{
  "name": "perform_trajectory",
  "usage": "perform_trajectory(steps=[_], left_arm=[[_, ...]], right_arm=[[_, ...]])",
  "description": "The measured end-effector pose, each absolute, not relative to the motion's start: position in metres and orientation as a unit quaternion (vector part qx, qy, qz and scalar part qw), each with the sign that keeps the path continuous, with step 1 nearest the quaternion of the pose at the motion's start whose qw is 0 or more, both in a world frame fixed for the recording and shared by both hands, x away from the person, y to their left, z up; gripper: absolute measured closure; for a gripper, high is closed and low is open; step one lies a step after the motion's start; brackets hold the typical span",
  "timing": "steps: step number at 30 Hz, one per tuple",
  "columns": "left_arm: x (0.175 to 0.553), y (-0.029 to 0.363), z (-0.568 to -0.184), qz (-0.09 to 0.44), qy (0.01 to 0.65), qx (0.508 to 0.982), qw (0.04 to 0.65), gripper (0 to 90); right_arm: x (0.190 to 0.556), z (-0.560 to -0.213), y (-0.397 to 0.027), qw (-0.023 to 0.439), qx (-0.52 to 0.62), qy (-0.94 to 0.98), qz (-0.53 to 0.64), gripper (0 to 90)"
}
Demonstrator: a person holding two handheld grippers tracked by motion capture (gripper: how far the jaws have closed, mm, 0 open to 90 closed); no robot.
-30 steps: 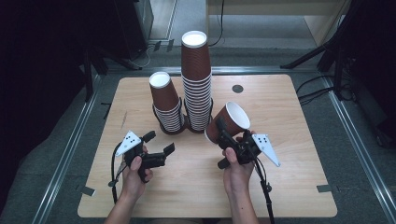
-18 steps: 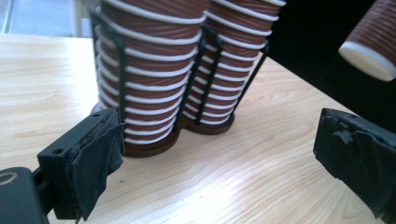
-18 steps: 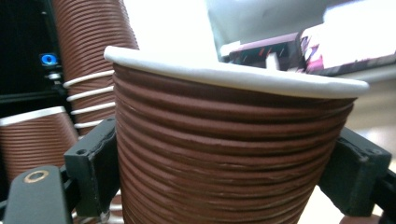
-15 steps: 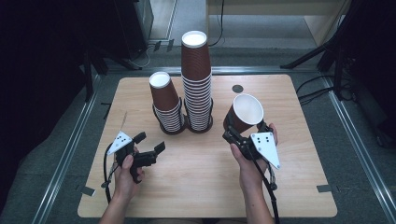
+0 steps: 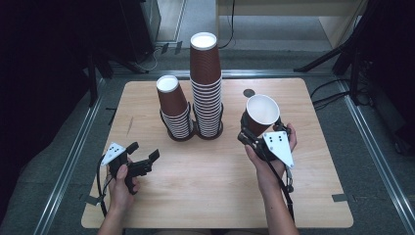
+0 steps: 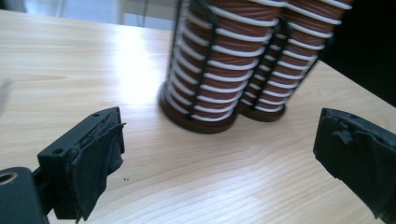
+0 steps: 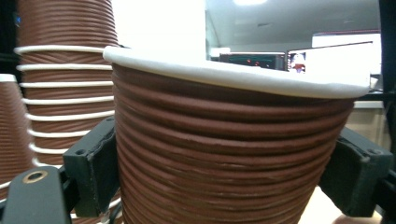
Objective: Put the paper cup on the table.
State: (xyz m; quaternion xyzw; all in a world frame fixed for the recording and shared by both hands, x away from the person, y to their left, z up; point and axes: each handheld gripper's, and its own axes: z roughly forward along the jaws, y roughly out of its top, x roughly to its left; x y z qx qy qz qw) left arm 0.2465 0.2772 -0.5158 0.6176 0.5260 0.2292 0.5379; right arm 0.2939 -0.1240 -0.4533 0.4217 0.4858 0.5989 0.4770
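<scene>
Wooden table (image 5: 210,196) — apparently empty cup (image 5: 261,113)

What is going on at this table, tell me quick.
A person is working with a handheld gripper in each hand. The right gripper holds a single brown paper cup, mouth up, between its jaws, lifted off the wooden table. The left gripper is open and empty, low over the table, pointing toward two stacks of upside-down cups in a wire holder: a short stack and a tall stack.
</scene>
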Motion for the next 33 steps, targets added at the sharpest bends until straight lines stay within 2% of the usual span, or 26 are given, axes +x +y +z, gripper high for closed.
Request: perform_trajectory(steps=[9, 24, 33], left_arm=[[0.237, 0.300, -0.529, 0.280, 0.547, 0.605, 0.507, 1.7], [0.222, 0.329, -0.543, 0.296, 0.573, 0.608, 0.462, 1.7], [0.223, 0.330, -0.548, 0.292, 0.576, 0.603, 0.468, 1.7]], right_arm=[[0.314, -0.455, -0.133, 0.465, 0.437, 0.494, 0.591, 11.7], [0.356, -0.482, -0.155, 0.474, 0.459, 0.510, 0.552, 11.9], [0.383, -0.499, -0.172, 0.472, 0.471, 0.527, 0.527, 12.5]])
